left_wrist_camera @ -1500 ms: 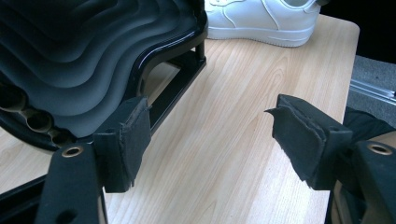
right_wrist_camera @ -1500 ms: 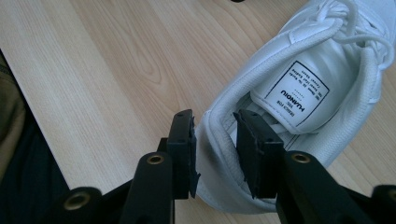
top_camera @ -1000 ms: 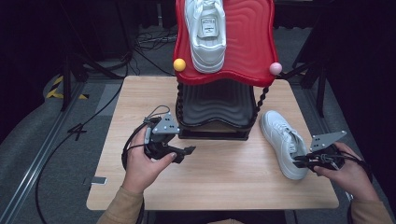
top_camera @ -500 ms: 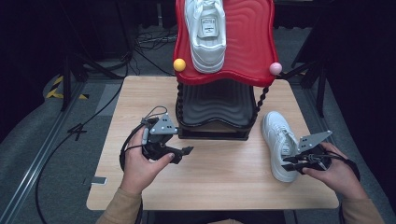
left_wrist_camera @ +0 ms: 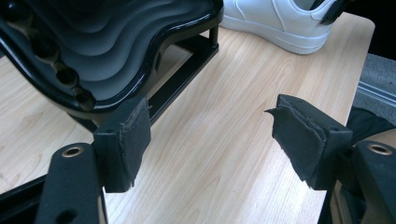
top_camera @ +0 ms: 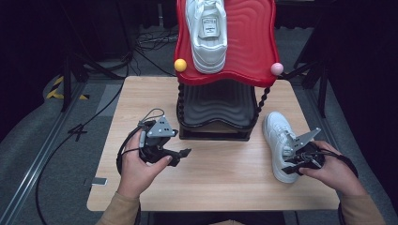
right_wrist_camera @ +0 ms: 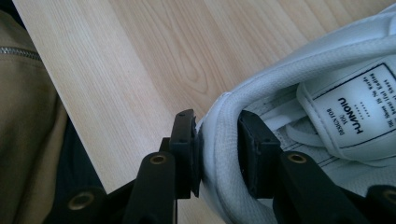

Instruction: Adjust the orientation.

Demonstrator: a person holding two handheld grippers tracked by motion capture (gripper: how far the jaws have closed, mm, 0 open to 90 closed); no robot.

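Right hand-held gripper straddles heel collar of white shoe lying on surface right of rack; jaws just been widening, one pad touching, grip loose. Left hand-held gripper released, idle. Step: letting go of shoe, probably. Next: back off clear of collar.

One shoe lies on the rack's top shelf; another shoe (on the table) lies right of the rack.
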